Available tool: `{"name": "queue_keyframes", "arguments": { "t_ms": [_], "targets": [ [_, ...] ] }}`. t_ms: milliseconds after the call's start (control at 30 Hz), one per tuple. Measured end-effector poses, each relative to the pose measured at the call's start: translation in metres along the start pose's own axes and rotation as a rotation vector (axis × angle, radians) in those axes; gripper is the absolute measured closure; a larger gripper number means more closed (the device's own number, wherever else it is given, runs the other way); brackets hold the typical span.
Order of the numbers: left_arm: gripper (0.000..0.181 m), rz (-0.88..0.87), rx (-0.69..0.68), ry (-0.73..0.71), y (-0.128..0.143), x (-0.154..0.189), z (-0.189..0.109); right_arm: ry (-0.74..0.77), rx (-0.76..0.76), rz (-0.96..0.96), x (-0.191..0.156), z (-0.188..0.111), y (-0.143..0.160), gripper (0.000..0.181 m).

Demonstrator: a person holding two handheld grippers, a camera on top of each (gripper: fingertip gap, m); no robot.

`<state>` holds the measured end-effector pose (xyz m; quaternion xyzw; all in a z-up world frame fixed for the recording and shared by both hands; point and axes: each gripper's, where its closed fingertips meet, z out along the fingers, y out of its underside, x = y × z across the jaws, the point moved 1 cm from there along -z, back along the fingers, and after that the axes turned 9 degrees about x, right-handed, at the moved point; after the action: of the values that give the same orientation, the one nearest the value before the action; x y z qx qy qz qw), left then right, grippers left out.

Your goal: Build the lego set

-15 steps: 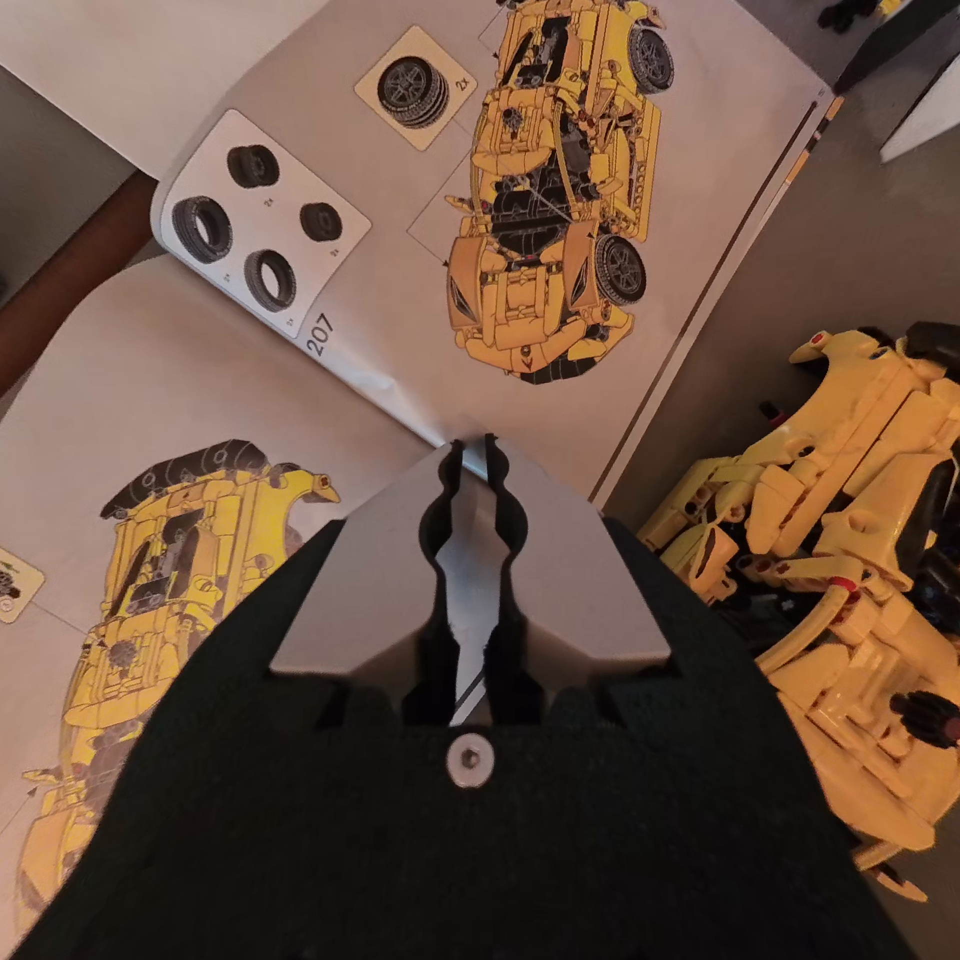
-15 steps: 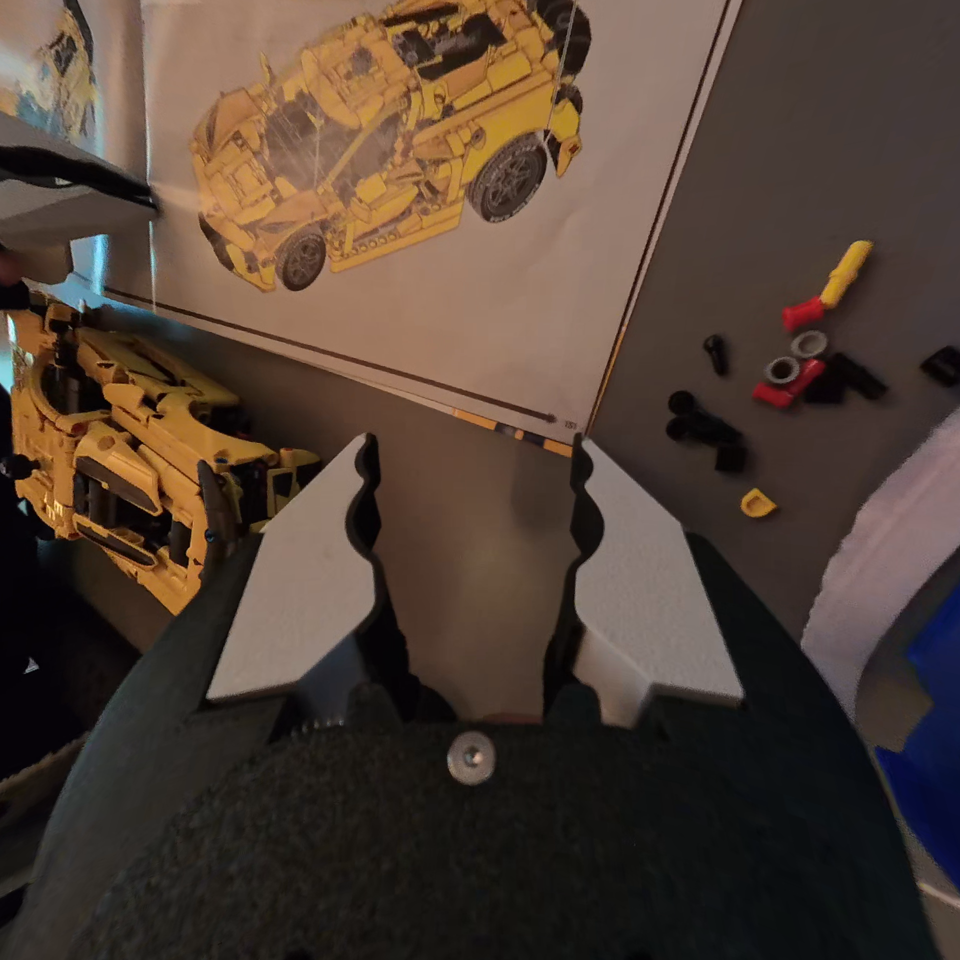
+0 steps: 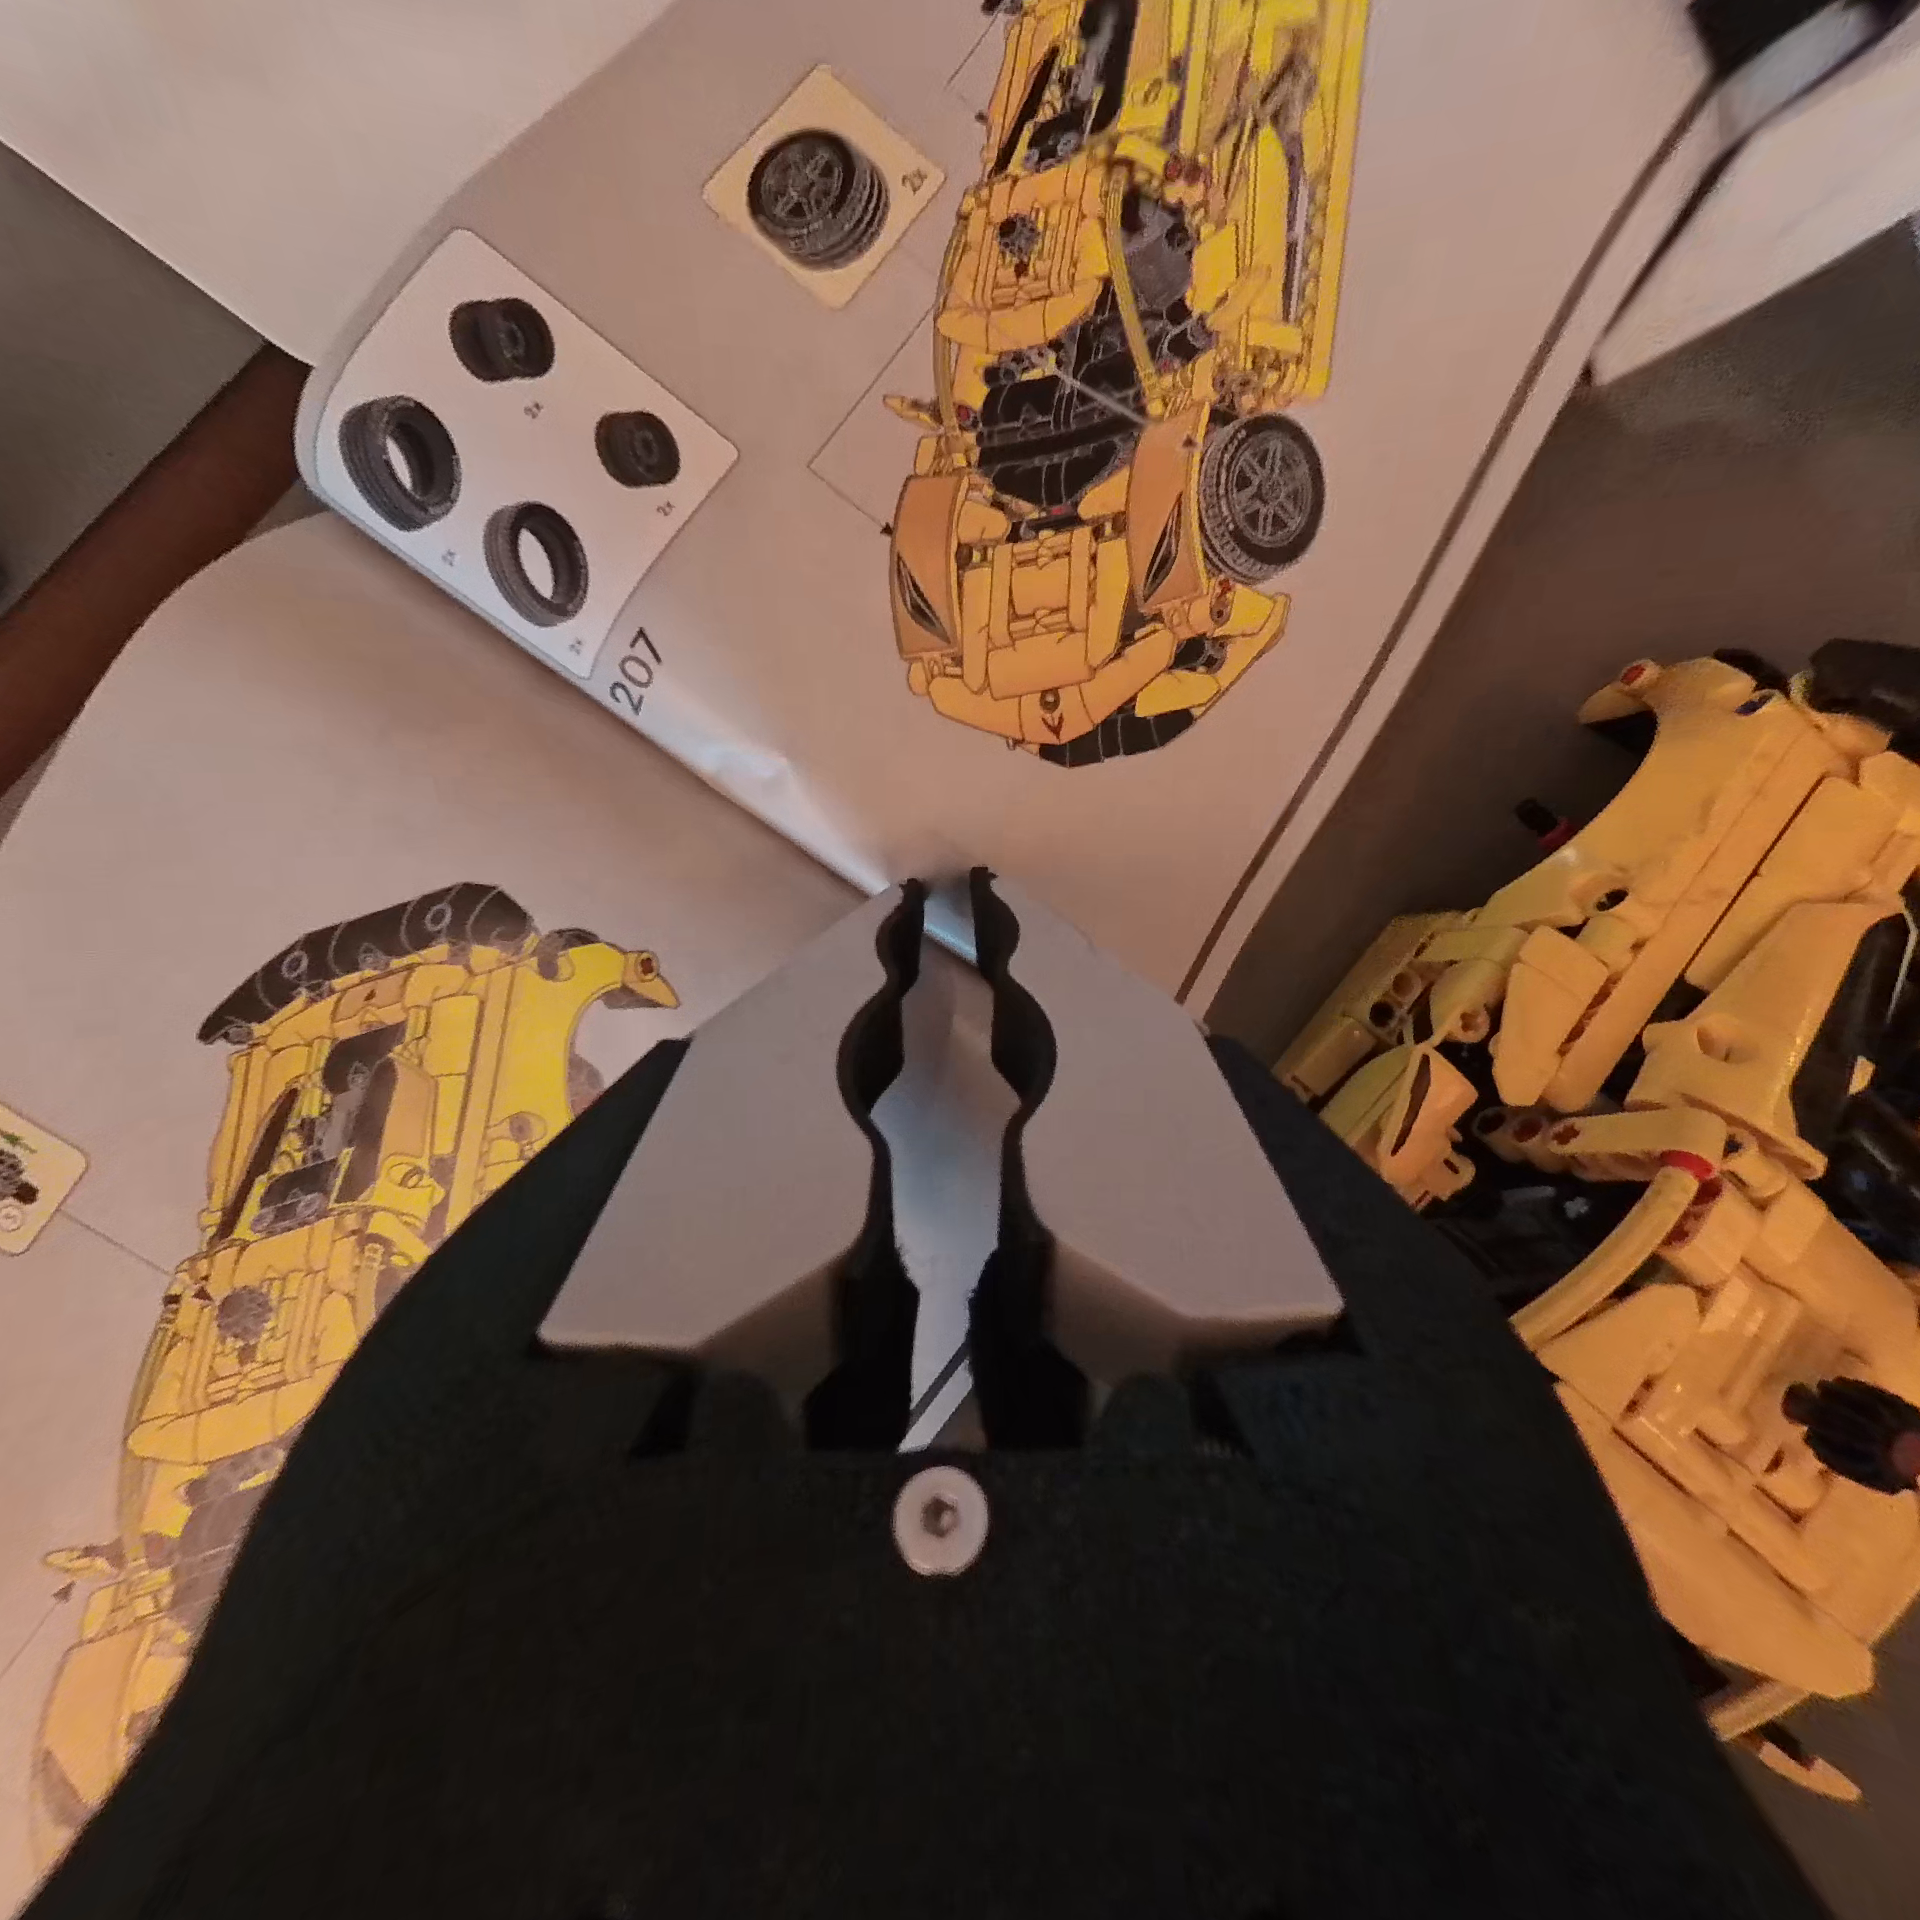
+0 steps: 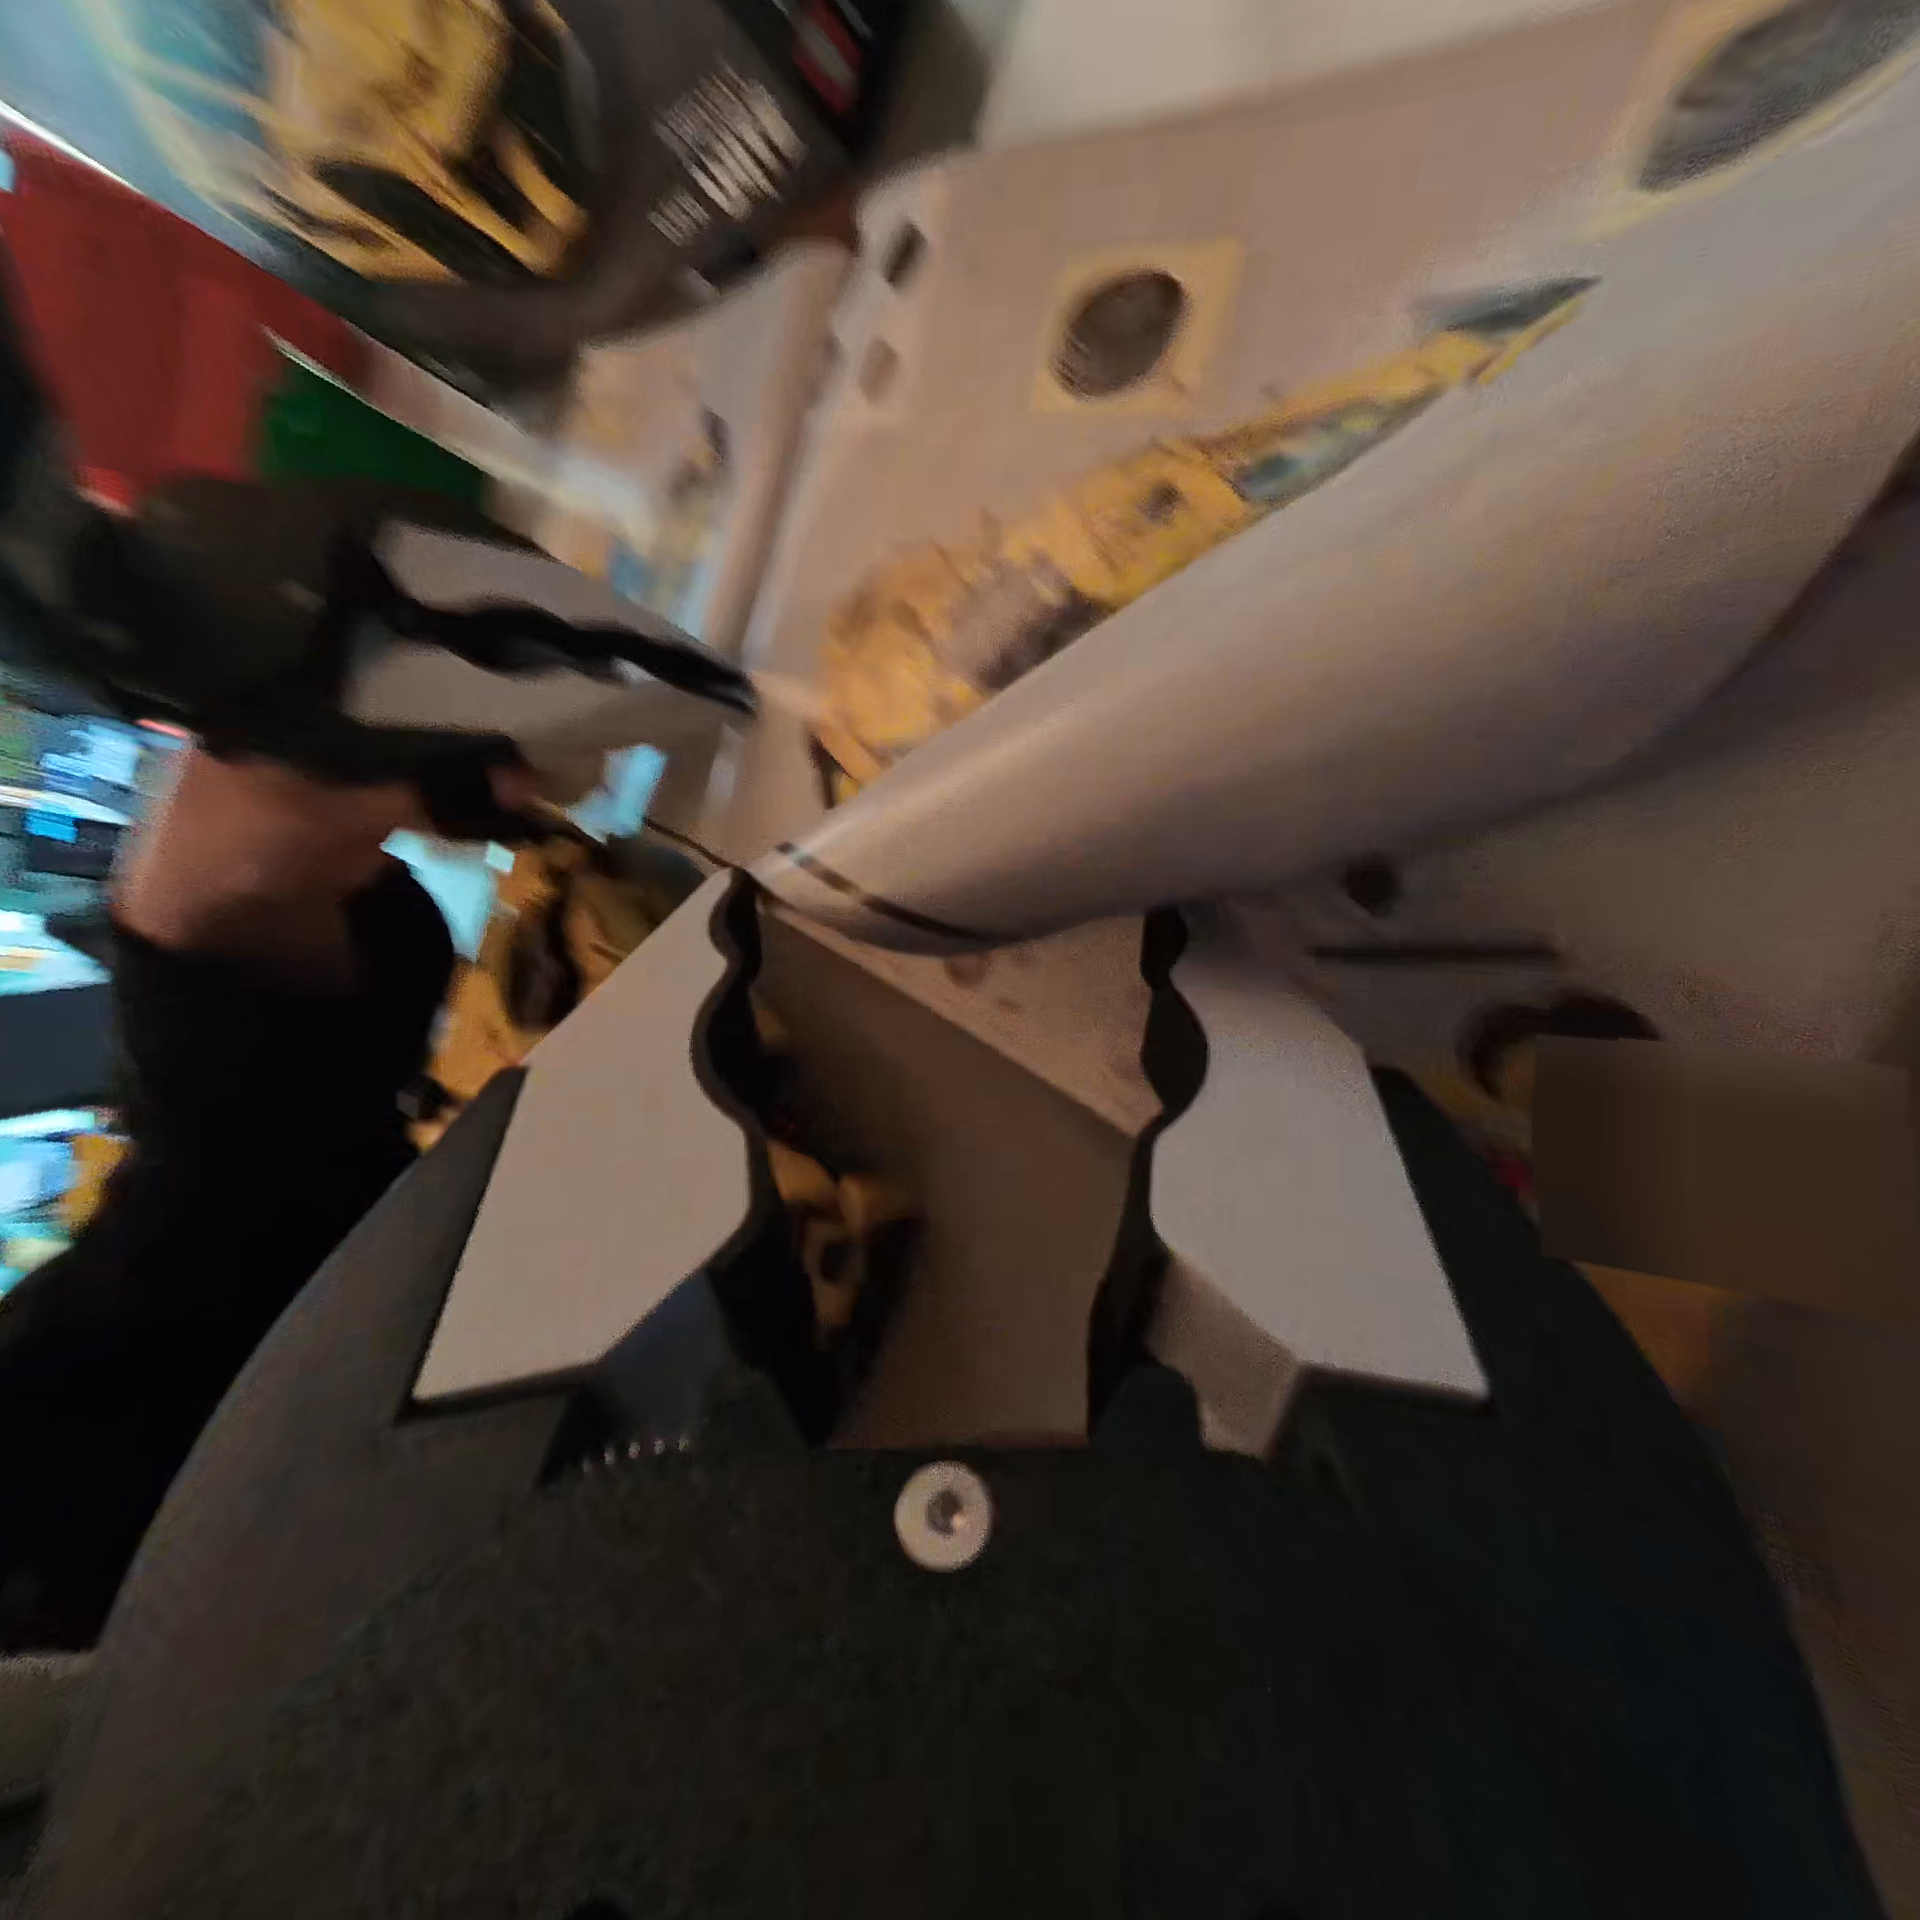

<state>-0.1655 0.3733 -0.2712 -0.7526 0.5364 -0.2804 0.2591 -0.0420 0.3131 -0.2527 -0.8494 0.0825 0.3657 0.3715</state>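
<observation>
The open instruction booklet (image 3: pixel 364 790) lies on the grey table (image 3: pixel 1714 468), with the part-built yellow car (image 3: pixel 1662 1039) to its right. My left gripper (image 3: pixel 945 883) is shut and empty, its tips over the booklet's centre fold. The right wrist view is blurred. My right gripper (image 4: pixel 951 909) is open and empty. A booklet page (image 4: pixel 1299 727) stands lifted and curled just beyond its tips, with the page edge at the left fingertip (image 4: pixel 727 914). The left gripper (image 4: pixel 551 644) also shows there, held by a hand (image 4: pixel 260 862). Part of the car (image 4: pixel 831 1216) shows between my right fingers.
A white object (image 3: pixel 1787 208) lies on the table at the far right. A brown strip (image 3: pixel 104 540) runs past the booklet's left edge. In the right wrist view a blurred box with a yellow picture (image 4: pixel 416 156) stands at the back left.
The right gripper has swung fast and tilted, so its view is now blurred and low. A booklet page that lay flat is now lifted and curled. The left gripper has barely moved.
</observation>
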Motion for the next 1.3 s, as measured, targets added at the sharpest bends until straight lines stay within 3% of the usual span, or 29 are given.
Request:
{"name": "queue_keyframes", "arguments": {
  "t_ms": [33, 100, 200, 300, 367, 467, 633, 767, 900, 1067, 1200, 1300],
  "targets": [
    [0.171, -0.002, 0.001, 0.003, 0.000, 0.000, 0.000, -0.065, 0.039, 0.032, -0.012, 0.009, -0.005, 0.108],
    [0.171, -0.007, 0.003, 0.009, 0.000, 0.000, 0.000, -0.162, 0.080, 0.036, -0.034, 0.023, -0.010, 0.118],
    [0.170, -0.011, 0.004, 0.013, 0.000, 0.000, 0.000, -0.167, 0.113, -0.097, -0.056, 0.032, -0.012, 0.133],
    [0.170, -0.015, 0.005, 0.014, 0.000, 0.000, 0.000, -0.110, 0.215, -0.171, -0.062, 0.027, -0.025, 0.149],
    [0.169, -0.022, 0.006, 0.022, 0.000, 0.001, -0.001, -0.021, 0.228, -0.225, -0.054, 0.024, -0.027, 0.176],
    [0.158, -0.081, 0.033, 0.062, -0.009, 0.005, -0.006, 0.058, 0.196, -0.387, -0.057, 0.025, -0.022, 0.179],
    [0.121, -0.208, 0.427, 0.299, -0.087, 0.048, -0.059, 0.211, 0.082, -0.824, -0.080, 0.036, -0.008, 0.181],
    [0.099, -0.388, 0.629, 0.470, -0.123, 0.062, -0.100, 0.405, 0.018, -1.219, -0.094, 0.042, -0.002, 0.181],
    [0.093, -0.505, 0.725, 0.485, -0.130, 0.036, -0.128, 0.587, -0.067, -1.543, -0.108, 0.052, 0.005, 0.181],
    [0.087, -0.377, 0.652, 0.433, -0.120, 0.035, -0.146, 0.667, -0.209, -1.621, -0.118, 0.070, 0.016, 0.181],
    [0.095, -0.282, 0.503, 0.211, -0.098, 0.016, -0.147, 0.701, -0.248, -1.650, -0.122, 0.074, 0.018, 0.181],
    [0.152, -0.286, 0.450, 0.195, -0.084, 0.004, -0.146, 0.673, -0.229, -1.610, -0.120, 0.076, 0.021, 0.181]
  ]
}}
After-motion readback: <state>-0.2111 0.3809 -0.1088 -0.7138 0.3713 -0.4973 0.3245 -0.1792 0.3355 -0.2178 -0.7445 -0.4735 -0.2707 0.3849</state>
